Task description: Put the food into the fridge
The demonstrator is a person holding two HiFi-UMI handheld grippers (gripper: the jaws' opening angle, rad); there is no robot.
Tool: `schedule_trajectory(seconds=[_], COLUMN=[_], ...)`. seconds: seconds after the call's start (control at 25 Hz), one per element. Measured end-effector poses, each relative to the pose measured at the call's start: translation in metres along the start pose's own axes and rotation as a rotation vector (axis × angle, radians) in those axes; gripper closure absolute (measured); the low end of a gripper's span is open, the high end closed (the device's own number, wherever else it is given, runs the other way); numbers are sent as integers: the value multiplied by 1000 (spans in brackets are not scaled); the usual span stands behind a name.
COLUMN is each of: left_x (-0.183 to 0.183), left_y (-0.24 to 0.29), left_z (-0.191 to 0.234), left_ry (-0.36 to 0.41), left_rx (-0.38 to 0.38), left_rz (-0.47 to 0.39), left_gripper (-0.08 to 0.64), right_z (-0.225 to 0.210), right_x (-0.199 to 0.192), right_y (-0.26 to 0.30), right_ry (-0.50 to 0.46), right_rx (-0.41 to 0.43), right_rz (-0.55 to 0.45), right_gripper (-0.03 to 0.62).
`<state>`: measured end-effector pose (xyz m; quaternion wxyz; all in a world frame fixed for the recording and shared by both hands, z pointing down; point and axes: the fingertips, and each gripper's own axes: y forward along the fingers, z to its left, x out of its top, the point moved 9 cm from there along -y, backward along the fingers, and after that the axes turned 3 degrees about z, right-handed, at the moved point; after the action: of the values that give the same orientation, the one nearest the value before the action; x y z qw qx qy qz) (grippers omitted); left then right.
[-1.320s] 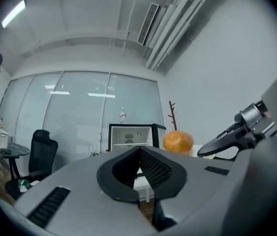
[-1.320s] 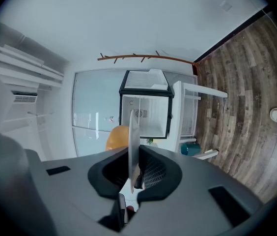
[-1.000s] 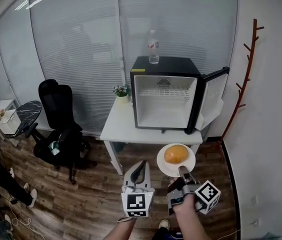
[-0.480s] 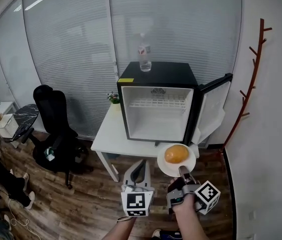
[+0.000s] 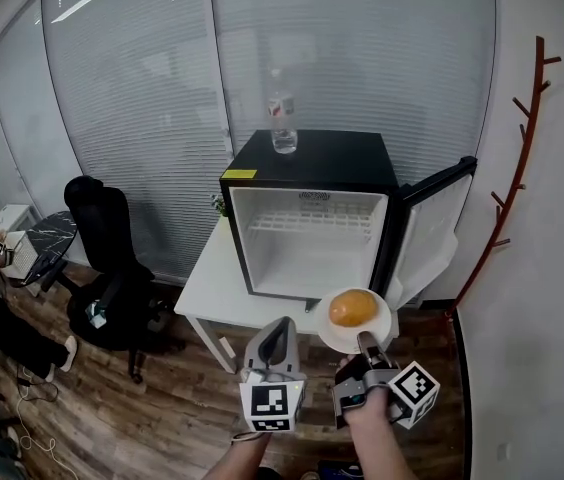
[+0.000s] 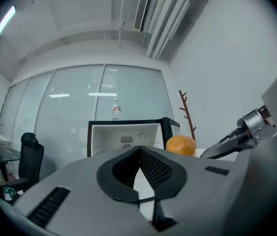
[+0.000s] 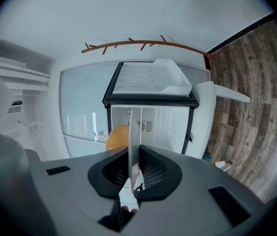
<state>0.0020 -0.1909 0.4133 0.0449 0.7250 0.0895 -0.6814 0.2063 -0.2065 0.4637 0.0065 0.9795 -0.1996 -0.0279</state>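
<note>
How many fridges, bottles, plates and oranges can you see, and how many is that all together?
fridge: 1
bottle: 1
plate: 1
orange: 1
total: 4

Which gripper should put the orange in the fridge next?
Right. The right gripper is shut on the plate carrying the orange, and it faces the open fridge. The left gripper holds nothing.
</note>
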Motion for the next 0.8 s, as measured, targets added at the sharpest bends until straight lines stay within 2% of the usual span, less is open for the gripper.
schedule_trajectory(seconds=[0.36,0.56,0.8], left_x=[-21,-27,-25], left_y=[56,96,141], left_z=[33,71,122], left_ry=[-30,-51,-56], left_rx=[-10,-17,-28], left_rz=[-3,1,-8], left_gripper=[534,534,534], right_z=[-6,-5,10], right_x=[2,-7,-23], right_y=[62,113,179], right_ry=[-24,-32,-47], right_rx=[-16,-47,-41], right_rz=[-10,-15,-29], right_gripper=[546,545,546])
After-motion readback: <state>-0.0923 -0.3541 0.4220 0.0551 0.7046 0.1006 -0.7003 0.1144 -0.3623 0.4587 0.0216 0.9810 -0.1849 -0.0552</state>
